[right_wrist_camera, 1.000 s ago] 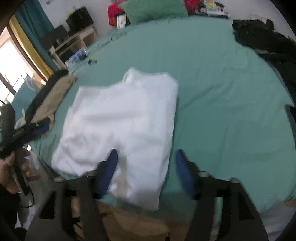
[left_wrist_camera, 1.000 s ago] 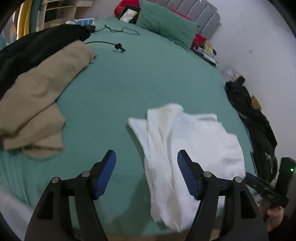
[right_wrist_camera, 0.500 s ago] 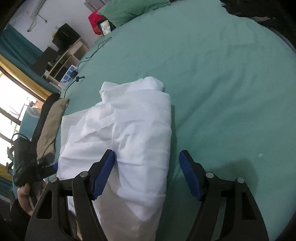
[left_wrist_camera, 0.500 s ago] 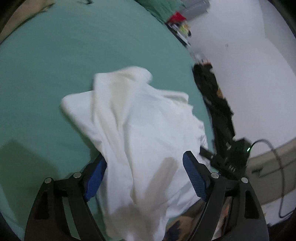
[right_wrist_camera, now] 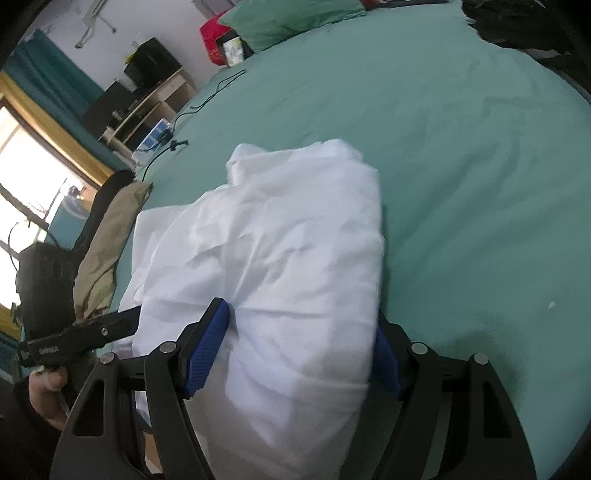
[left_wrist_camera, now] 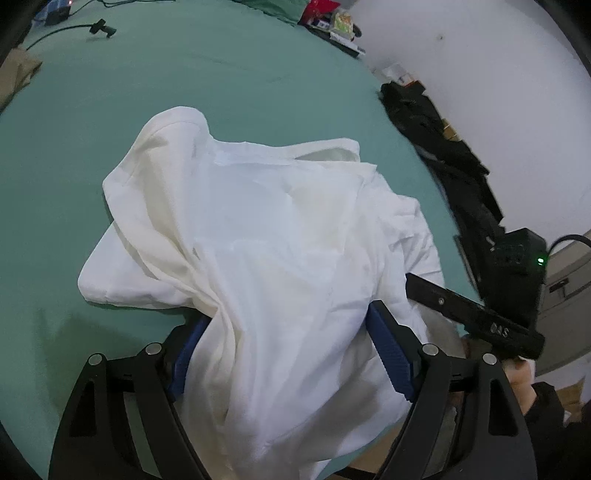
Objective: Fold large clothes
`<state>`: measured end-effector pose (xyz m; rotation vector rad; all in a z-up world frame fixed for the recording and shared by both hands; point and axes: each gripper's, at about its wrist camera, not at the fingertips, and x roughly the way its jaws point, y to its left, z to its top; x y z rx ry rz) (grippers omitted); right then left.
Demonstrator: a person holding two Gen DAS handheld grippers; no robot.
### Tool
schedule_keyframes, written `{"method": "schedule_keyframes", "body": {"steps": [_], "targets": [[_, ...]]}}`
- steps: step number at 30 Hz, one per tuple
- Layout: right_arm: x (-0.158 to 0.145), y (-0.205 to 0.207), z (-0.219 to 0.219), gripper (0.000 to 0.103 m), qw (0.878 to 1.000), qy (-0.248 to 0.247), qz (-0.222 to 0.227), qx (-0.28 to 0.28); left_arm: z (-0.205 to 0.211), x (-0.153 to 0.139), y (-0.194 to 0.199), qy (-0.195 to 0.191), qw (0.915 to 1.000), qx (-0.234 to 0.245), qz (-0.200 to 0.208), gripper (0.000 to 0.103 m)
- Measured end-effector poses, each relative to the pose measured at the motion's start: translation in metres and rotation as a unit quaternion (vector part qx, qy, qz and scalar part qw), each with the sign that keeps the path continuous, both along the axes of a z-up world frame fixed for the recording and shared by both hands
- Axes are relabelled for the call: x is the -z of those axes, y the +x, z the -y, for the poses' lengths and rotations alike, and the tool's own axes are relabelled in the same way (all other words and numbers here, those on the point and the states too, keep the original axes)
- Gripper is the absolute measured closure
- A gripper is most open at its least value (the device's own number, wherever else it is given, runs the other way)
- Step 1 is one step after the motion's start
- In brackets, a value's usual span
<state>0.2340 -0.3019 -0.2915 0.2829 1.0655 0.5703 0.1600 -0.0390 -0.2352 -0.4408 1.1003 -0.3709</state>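
A crumpled white garment [left_wrist_camera: 258,206] lies on the green bed sheet [left_wrist_camera: 221,74], its near end hanging over the bed's edge. My left gripper [left_wrist_camera: 288,314] is open wide and straddles the garment's near left part; cloth bulges between the blue pads and drapes over the left one. My right gripper [right_wrist_camera: 301,314] is open too, with the right side of the white garment [right_wrist_camera: 295,221] filling the gap between its pads. Each gripper shows in the other's view as a black finger, the right gripper [left_wrist_camera: 472,314] and the left gripper [right_wrist_camera: 81,336].
Tan clothing [right_wrist_camera: 107,236] and a dark garment lie along the bed's left side. Black clothes [left_wrist_camera: 443,147] are piled at the right edge by the wall. A green pillow [right_wrist_camera: 291,18] and a black cable [left_wrist_camera: 99,29] are at the far end.
Both grippers came down and forward onto the garment's near edge. The left one swung right from bare sheet and its jaws widened; cloth now sits between both pairs of pads.
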Motion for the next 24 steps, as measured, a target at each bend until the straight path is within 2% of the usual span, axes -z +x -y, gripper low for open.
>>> {"method": "schedule_keyframes", "body": {"steps": [3, 6, 10, 12, 14, 15, 20, 24], "targets": [[0.0, -0.003, -0.005, 0.03, 1.0, -0.005, 0.003, -0.005, 0.009, -0.001, 0.004, 0.012, 0.9999, 0.0, -0.004, 0.019], [-0.001, -0.003, -0.005, 0.031, 1.0, -0.008, 0.001, -0.005, 0.017, 0.001, 0.005, 0.018, 0.9998, 0.004, 0.011, 0.019], [-0.001, -0.004, -0.007, 0.037, 1.0, -0.015, 0.002, -0.006, 0.015, 0.002, 0.001, 0.028, 0.9995, 0.006, 0.014, 0.019], [-0.001, -0.005, -0.007, 0.039, 1.0, -0.018, 0.003, -0.009, 0.019, 0.002, 0.001, 0.029, 0.9995, 0.011, 0.01, 0.027], [-0.001, -0.006, -0.007, 0.042, 1.0, -0.019, 0.004, -0.012, 0.024, 0.002, 0.002, 0.012, 0.9997, 0.018, 0.008, 0.053], [-0.001, -0.006, -0.007, 0.043, 1.0, -0.019, 0.003, -0.013, 0.027, 0.002, 0.002, 0.0, 0.9998, 0.021, 0.005, 0.058], [-0.002, -0.006, -0.003, 0.063, 1.0, -0.007, 0.001, -0.017, 0.032, 0.003, 0.0, -0.001, 0.9998, 0.015, 0.014, 0.068], [-0.004, -0.01, -0.004, 0.07, 1.0, -0.004, 0.006, -0.021, 0.034, -0.001, -0.003, 0.008, 0.9997, 0.013, 0.02, 0.07]]}}
